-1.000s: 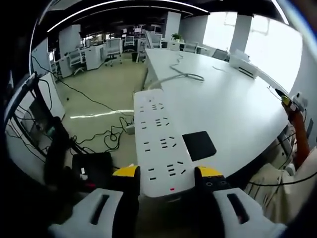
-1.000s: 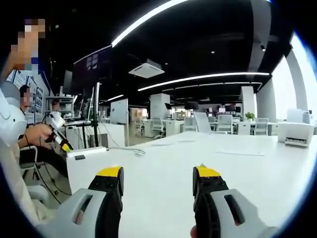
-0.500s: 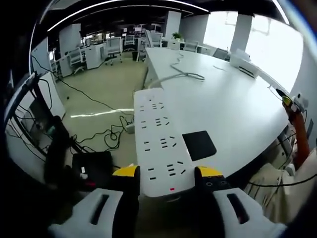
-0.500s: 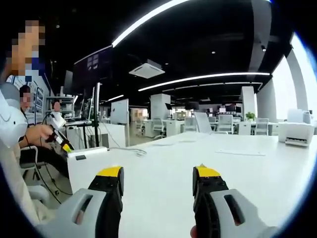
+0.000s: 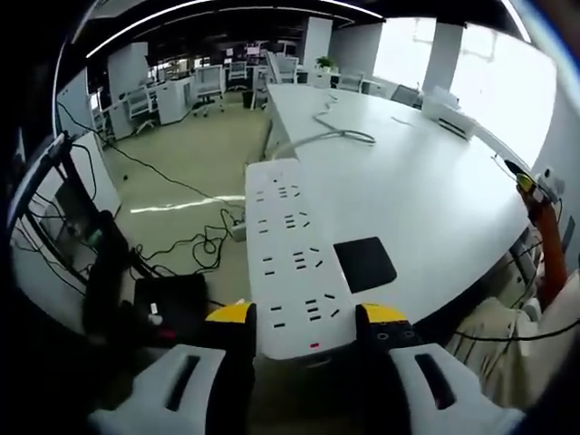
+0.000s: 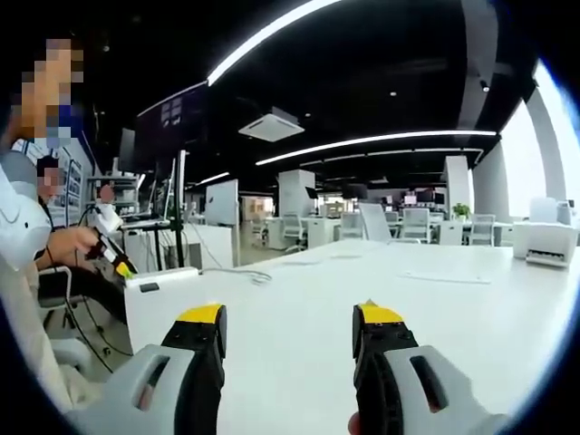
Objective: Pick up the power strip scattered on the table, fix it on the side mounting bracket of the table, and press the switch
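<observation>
A long white power strip (image 5: 288, 254) with several socket rows and a small red switch light (image 5: 314, 345) runs along the left edge of the white table (image 5: 435, 190). My left gripper (image 5: 305, 319) is shut on its near end, one yellow-tipped jaw against each long side. In the right gripper view, my right gripper (image 6: 288, 322) stands open over the table (image 6: 408, 299) with nothing between its jaws. At the far left of that view a hand holds the left gripper (image 6: 113, 258) at the table's end. The right gripper (image 5: 530, 184) shows small at the table's right edge.
A black pad (image 5: 364, 265) lies on the table beside the strip. A white cable (image 5: 335, 136) curls further along the tabletop. Black cables and a dark box (image 5: 168, 304) lie on the floor to the left. Seated people (image 6: 45, 195), desks and chairs fill the office behind.
</observation>
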`<state>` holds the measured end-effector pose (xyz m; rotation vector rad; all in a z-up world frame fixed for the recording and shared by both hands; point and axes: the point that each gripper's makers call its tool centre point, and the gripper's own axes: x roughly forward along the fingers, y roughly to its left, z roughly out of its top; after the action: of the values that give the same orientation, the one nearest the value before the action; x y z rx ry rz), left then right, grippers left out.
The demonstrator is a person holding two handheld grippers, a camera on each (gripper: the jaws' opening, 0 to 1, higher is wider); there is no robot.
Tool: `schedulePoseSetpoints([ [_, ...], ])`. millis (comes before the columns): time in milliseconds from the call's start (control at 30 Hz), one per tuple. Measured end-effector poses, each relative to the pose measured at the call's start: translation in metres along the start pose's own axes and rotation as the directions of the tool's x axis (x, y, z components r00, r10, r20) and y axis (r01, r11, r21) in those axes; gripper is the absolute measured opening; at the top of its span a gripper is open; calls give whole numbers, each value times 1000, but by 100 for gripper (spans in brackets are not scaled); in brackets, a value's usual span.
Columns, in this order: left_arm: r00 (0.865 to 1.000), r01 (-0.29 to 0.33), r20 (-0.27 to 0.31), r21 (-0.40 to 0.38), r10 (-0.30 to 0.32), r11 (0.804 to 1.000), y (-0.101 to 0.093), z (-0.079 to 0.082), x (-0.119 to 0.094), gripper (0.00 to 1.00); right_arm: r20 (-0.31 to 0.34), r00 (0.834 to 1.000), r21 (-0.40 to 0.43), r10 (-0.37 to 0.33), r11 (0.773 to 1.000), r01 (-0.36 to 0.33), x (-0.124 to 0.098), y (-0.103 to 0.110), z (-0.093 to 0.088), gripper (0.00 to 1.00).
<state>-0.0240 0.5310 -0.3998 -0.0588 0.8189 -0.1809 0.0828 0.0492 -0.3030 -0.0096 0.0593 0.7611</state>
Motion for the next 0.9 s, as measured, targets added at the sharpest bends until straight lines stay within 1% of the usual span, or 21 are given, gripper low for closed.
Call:
schedulePoseSetpoints([
  [167,1000,1,-8,-1,-2,1000,0,0,0,48,0,1000,-5,6,1000,-6,3,2,2,52],
  [433,1000,1,-23,-2,-1,1000,0,0,1,48,4,1000,-25,23,999,-23,13,5,13,51],
  [700,999,2,-35,0,-2,1000,3,1,1,48,-3,998,-58,64,996,-64,31,14,27,52],
  [900,999,3,-48,3,-3,1000,4,2,1,48,-20,996,-48,86,995,-87,45,12,33,52],
])
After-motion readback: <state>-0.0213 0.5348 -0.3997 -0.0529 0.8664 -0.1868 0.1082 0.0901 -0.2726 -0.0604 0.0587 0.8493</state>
